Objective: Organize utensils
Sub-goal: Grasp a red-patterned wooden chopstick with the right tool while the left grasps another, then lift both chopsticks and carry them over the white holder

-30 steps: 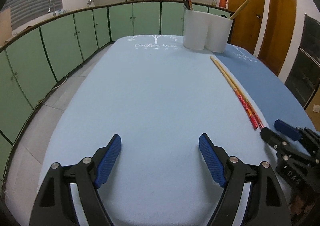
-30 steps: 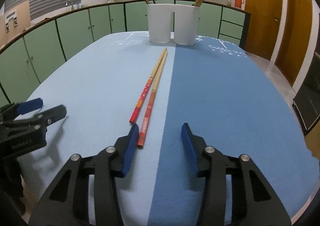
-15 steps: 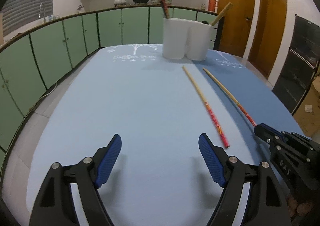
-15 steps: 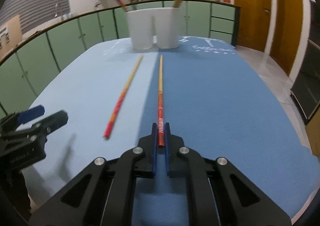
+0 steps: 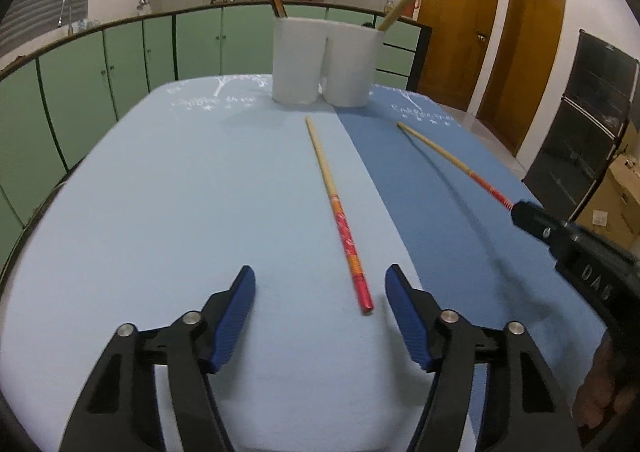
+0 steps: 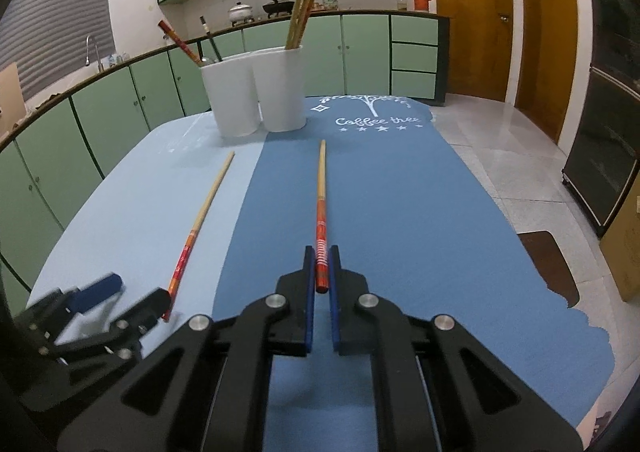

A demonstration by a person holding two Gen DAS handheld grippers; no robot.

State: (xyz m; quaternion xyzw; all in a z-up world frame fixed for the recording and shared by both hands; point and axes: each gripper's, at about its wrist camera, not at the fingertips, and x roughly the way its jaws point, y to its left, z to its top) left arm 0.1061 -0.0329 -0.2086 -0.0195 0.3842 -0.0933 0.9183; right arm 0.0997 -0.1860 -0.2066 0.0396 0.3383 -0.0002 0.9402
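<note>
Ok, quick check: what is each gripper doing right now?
Left gripper: jaws closing around the red end of the chopstick on the table, pads not touching it yet.
Right gripper: shut on the other chopstick.

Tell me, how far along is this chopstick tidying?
Done: several chopsticks already stand in the two white holders. In hand: the right tongs are clamped on one chopstick. Left: the other chopstick lies on the cloth; the left tongs are closing beside its red end.
</note>
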